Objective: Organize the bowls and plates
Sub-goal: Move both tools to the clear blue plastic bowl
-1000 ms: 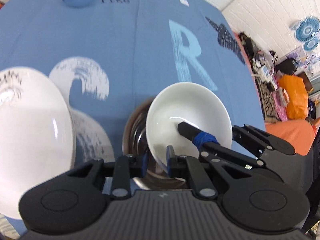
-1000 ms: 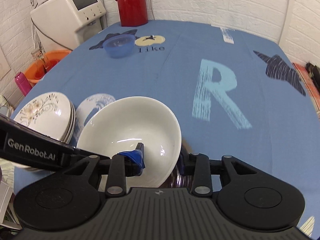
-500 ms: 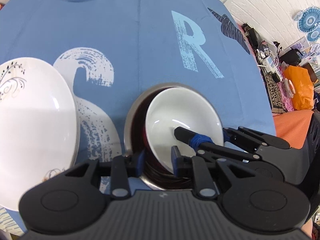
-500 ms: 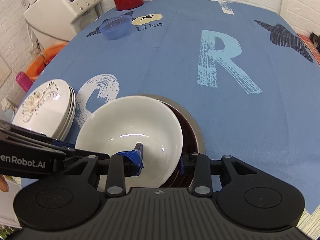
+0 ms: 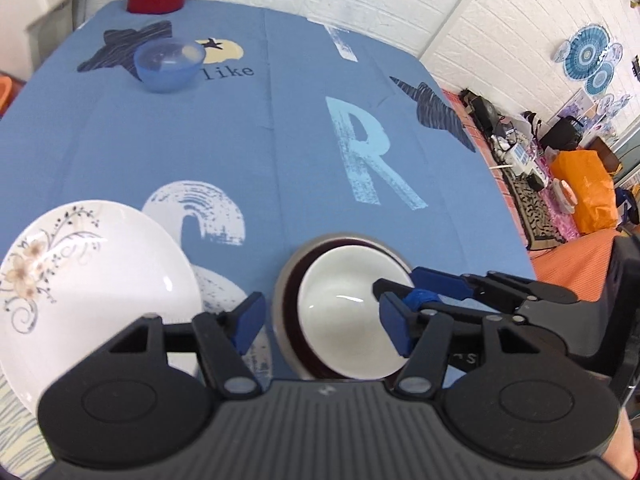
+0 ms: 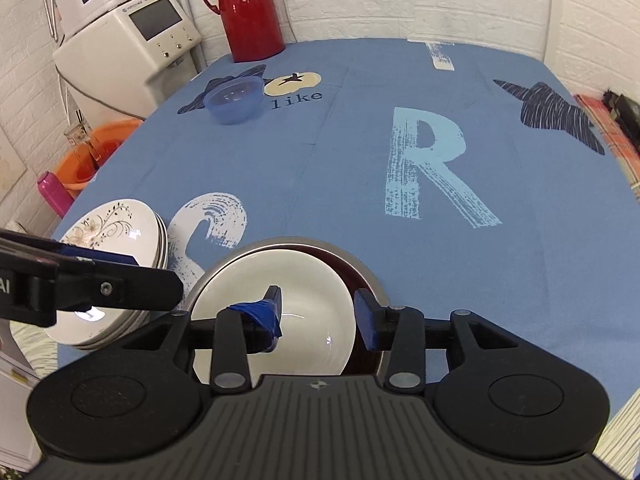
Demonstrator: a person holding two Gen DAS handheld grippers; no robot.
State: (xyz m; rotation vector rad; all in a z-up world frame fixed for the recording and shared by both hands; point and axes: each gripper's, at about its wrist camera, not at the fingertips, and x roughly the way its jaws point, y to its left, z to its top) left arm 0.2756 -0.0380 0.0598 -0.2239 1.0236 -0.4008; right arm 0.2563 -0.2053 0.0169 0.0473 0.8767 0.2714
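White porcelain bowl (image 6: 280,300) sits mouth-up, nested in the dark metal-rimmed bowl (image 6: 362,276) on the blue tablecloth (image 6: 340,160), while the left gripper (image 5: 322,326) and right gripper (image 6: 318,314) both gape wide, gripping nothing.

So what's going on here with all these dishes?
A person is tidying dishes with a claw in each hand. A white bowl now sits nested inside a darker bowl on the blue tablecloth. Both the left claw and the right claw are open around it, gripping nothing. A stack of flowered plates sits to the left, and a small blue bowl waits farther back.
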